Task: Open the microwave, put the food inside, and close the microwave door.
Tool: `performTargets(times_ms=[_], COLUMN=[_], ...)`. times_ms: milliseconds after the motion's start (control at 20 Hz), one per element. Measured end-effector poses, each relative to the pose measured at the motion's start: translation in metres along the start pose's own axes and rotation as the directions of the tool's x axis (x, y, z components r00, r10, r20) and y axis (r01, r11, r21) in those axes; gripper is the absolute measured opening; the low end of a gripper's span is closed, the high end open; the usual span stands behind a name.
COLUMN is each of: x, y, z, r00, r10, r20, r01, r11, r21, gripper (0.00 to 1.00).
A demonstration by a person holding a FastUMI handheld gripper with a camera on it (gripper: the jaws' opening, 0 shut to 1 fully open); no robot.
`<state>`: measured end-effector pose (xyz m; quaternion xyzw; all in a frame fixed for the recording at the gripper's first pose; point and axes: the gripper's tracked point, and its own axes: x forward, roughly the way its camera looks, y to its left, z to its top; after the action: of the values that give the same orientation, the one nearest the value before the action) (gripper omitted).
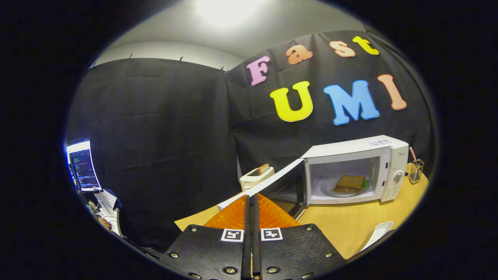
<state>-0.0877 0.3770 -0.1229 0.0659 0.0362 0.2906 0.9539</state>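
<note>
- Closing the door is, by my judgement, the step in hand: the food (349, 182), a slice of toast on a plate, already sits inside the cavity of the microwave (356, 171), and the door stands open.
- Hand-held gripper (251, 202): fingers pressed together, nothing between them, tips just at the free edge of the microwave door (278, 179).
- Microwave position: on the tabletop (350, 225), ahead and to the right of the fingers, cavity facing the camera, control panel on its right side.
- Door position: swung out to the left of the cavity, its top edge running as a long pale line from the microwave's upper left corner down toward the fingertips. Contact between fingers and door cannot be confirmed.
- Key relation: the door's long axis points nearly straight at the hand-held gripper, so its outer face lies to the left of the fingers; a push to the right and forward appears required.
- An orange mat (268, 216) lies just beyond the fingers; a toaster (256, 175) stands behind the door.
- Risk: closed fingers may slip off the thin door edge.
</note>
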Motion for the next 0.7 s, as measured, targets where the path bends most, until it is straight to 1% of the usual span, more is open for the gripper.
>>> performTargets(times_ms=[200, 450, 600, 700], x=[0.02, 0.039, 0.053, 0.062], y=[0.041, 0.077, 0.084, 0.079], z=[-0.015, -0.028, -0.034, -0.041], r00=[0.999, 0.998, 0.999, 1.0], r10=[0.038, 0.048, 0.031, -0.004], r20=[-0.023, -0.029, -0.014, -0.017], r01=[-0.038, -0.048, -0.031, 0.004], r11=[0.999, 0.999, 1.0, 1.0], r21=[-0.006, 0.0, 0.005, 0.008], gripper=[0.02, 0.02, 0.02, 0.02])
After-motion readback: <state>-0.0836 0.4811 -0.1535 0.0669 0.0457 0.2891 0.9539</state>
